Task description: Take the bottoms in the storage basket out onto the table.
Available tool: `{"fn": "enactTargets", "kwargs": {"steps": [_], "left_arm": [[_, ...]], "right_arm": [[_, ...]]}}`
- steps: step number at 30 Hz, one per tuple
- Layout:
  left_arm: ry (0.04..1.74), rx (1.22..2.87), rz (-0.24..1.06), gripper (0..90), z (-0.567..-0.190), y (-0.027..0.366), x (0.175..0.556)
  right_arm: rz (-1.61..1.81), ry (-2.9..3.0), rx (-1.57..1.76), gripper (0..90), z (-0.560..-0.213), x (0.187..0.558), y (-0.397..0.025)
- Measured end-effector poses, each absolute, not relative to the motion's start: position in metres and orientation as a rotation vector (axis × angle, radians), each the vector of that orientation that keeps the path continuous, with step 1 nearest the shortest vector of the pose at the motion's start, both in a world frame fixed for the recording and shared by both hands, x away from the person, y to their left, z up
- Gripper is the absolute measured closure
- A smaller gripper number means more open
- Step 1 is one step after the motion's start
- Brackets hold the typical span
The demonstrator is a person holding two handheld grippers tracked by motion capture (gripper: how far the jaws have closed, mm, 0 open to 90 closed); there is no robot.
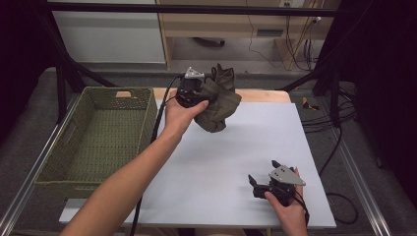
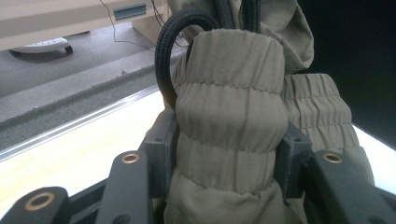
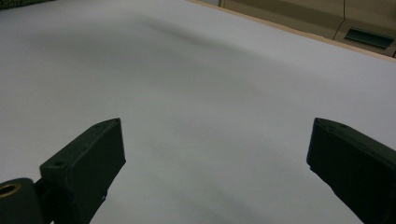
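An olive-green bundled garment (image 1: pixel 220 101) with an elastic waistband and a black drawstring cord (image 2: pixel 169 51) hangs above the far middle of the table. My left gripper (image 1: pixel 204 98) is shut on its gathered waistband (image 2: pixel 229 121), which fills the space between the jaws in the left gripper view. Over at the near right, my right gripper (image 1: pixel 263 177) rests low over the white table sheet (image 1: pixel 236 147), open, with nothing between its fingers (image 3: pixel 88 158).
A green woven basket (image 1: pixel 59 167) stands at the left side of the table, its inside bare. The wooden table edge (image 1: pixel 255 94) runs along the far side. Cables lie on the floor at the right.
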State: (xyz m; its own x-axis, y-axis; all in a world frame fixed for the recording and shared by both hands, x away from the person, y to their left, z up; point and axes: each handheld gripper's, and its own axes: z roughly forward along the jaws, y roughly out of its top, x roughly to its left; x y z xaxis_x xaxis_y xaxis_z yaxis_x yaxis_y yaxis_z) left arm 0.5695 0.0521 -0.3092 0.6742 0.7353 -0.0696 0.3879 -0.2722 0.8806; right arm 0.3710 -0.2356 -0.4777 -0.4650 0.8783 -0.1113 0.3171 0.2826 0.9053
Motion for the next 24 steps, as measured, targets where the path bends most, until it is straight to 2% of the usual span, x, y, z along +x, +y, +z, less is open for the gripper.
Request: {"fn": "enactTargets", "kwargs": {"steps": [10,24], "left_arm": [[0.911,1.927,0.47,51.1,-0.31,0.039,0.567],[0.925,1.933,0.445,51.0,-0.321,0.02,0.566]], "right_arm": [[1.164,1.954,1.046,4.6,-0.477,0.367,-0.234],[1.193,1.945,1.071,4.5,-0.477,0.368,-0.239]]}}
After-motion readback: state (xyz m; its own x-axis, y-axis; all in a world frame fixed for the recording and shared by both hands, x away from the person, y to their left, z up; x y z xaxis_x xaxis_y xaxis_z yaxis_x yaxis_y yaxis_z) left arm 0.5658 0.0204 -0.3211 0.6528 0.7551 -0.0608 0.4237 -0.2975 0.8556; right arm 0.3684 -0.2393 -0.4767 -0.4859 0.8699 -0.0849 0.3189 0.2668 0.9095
